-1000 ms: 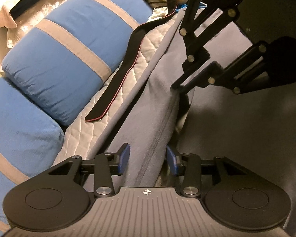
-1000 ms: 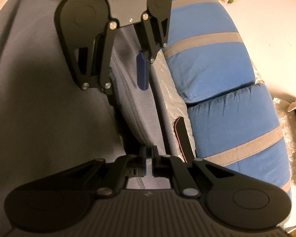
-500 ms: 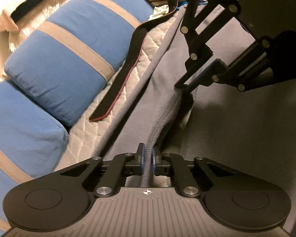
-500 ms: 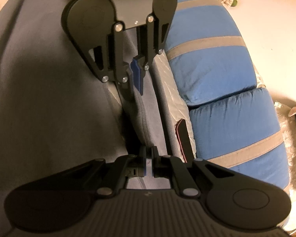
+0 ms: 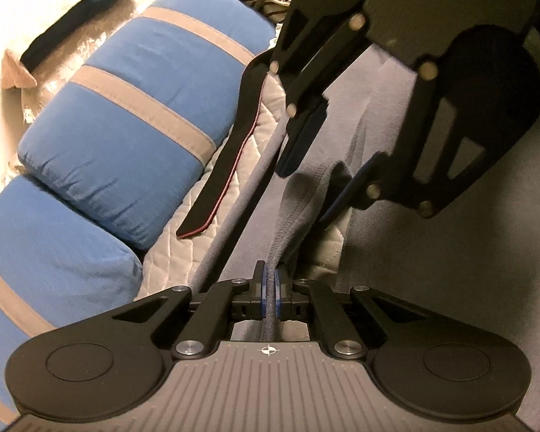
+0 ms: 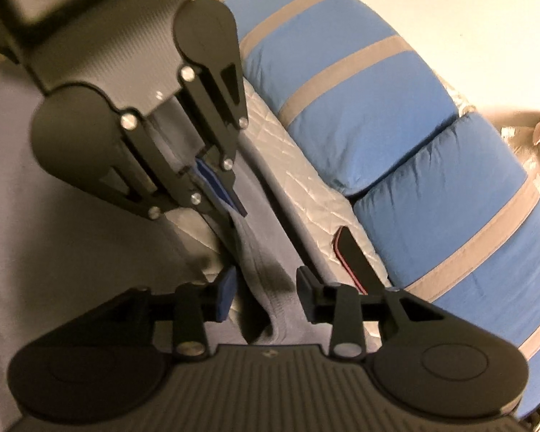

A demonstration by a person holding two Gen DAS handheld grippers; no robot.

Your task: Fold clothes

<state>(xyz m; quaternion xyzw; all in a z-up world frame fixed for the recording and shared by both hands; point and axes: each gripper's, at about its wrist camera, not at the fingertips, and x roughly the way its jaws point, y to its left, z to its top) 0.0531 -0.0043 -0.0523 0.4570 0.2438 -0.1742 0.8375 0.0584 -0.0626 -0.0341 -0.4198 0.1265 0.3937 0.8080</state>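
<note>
Hem of the grey garment (image 5: 295, 216) runs as a raised ridge straight ahead from the left tongs (image 5: 269, 297), its long axis on the line between the two tools. Left tongs are clamped on this hem, fabric pinched between the blue pads (image 5: 262, 297). Right tongs (image 6: 266, 297) face them from the far end, tilted down, jaws spread; the hem lies between their fingers, ungripped. Garment body spreads to the left tongs' right over the quilted cover (image 5: 183, 237); blue cushions (image 5: 144, 136) and a dark strap (image 5: 230, 158) lie left. Left hand holds the cloth alone.
</note>
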